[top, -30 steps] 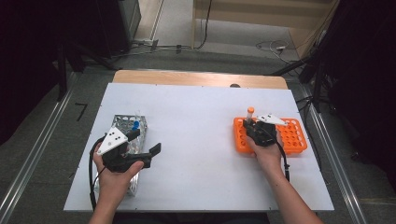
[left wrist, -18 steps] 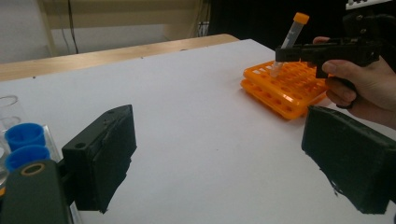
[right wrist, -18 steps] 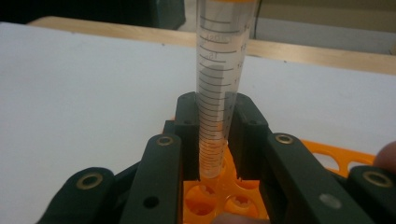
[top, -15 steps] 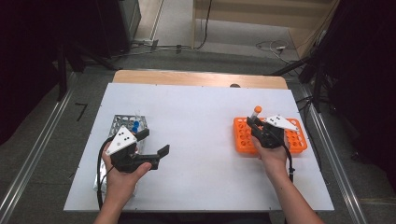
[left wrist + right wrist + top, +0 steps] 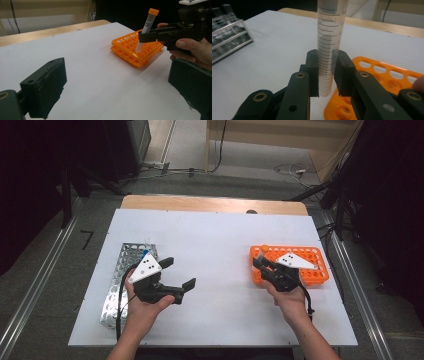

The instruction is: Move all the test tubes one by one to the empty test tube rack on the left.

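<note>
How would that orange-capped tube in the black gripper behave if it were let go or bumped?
The tube is tall, narrow and tilted over the orange rack, so it would probably tip unless seated in a hole. Its smooth round wall looks slippery and apt to roll. It appears empty, so it is likely light in the right gripper.

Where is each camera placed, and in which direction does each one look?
High view: above the person's side, looking forward and down on the table; forearms, both hands, left gripper and right gripper show.
Left gripper view: on the left gripper, looking across the table to the orange rack; its open jaws show.
Right gripper view: on the right gripper, looking across the table toward the metal rack; jaws shut on the tube.
Shared: tube and orange rack.
</note>
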Tool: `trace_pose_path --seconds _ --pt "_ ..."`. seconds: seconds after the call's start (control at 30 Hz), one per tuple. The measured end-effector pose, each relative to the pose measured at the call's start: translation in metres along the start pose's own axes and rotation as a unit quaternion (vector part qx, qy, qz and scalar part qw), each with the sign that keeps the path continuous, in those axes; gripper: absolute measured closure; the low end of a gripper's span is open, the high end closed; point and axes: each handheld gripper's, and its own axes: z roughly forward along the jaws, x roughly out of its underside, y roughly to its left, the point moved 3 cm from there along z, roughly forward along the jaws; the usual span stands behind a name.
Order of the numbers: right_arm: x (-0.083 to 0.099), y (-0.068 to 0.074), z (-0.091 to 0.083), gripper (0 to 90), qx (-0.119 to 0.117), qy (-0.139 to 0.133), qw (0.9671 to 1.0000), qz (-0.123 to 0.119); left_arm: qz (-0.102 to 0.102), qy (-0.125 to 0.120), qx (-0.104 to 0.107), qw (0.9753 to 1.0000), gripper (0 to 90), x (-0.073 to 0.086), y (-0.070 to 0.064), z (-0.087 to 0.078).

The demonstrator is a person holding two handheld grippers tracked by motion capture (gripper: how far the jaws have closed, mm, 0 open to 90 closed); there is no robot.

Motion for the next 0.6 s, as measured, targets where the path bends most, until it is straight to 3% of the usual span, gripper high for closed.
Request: trace_pose_path --seconds 0.37,0.6 --pt "0.001 0.049 -0.002 72.8 -0.082 0.011 0.9961 -0.032 0.003 0.010 0.031 0.9995 0.2 0.003 -0.018 0.017" --pt "0.004 0.079 -0.001 72.9 -0.124 0.019 0.9906 -0.056 0.004 -0.001 0.053 0.9986 9.1 0.003 -0.026 0.022"
